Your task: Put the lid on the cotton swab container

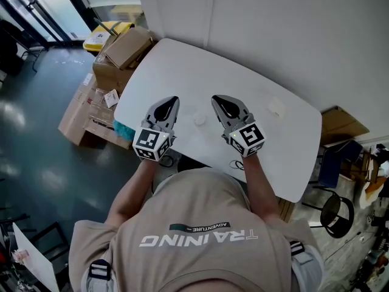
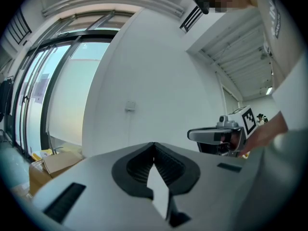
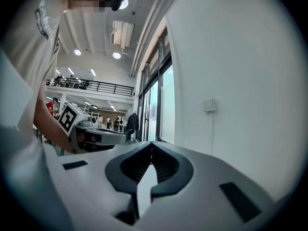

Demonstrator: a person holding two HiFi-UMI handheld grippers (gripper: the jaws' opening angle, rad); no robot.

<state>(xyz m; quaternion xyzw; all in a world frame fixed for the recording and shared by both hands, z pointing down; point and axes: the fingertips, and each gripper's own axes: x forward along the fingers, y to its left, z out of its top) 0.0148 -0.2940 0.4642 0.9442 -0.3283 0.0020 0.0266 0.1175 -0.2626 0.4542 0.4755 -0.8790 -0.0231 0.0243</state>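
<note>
In the head view a small round white lid [image 1: 199,120] lies on the white table [image 1: 182,66], between my two grippers. A pale, clear container [image 1: 276,107] sits farther right on the table. My left gripper [image 1: 172,101] hovers just left of the lid with its jaws closed to a point and nothing in them. My right gripper [image 1: 220,100] hovers just right of the lid, also shut and empty. The left gripper view shows its shut jaws [image 2: 154,146] and the other gripper [image 2: 216,134], but no table. The right gripper view shows shut jaws [image 3: 152,146] against the wall.
Cardboard boxes [image 1: 121,50] and a yellow bin [image 1: 100,36] stand on the floor past the table's left end. A dark stool [image 1: 337,208] and clutter sit at the right end. A white wall [image 1: 273,29] runs behind the table.
</note>
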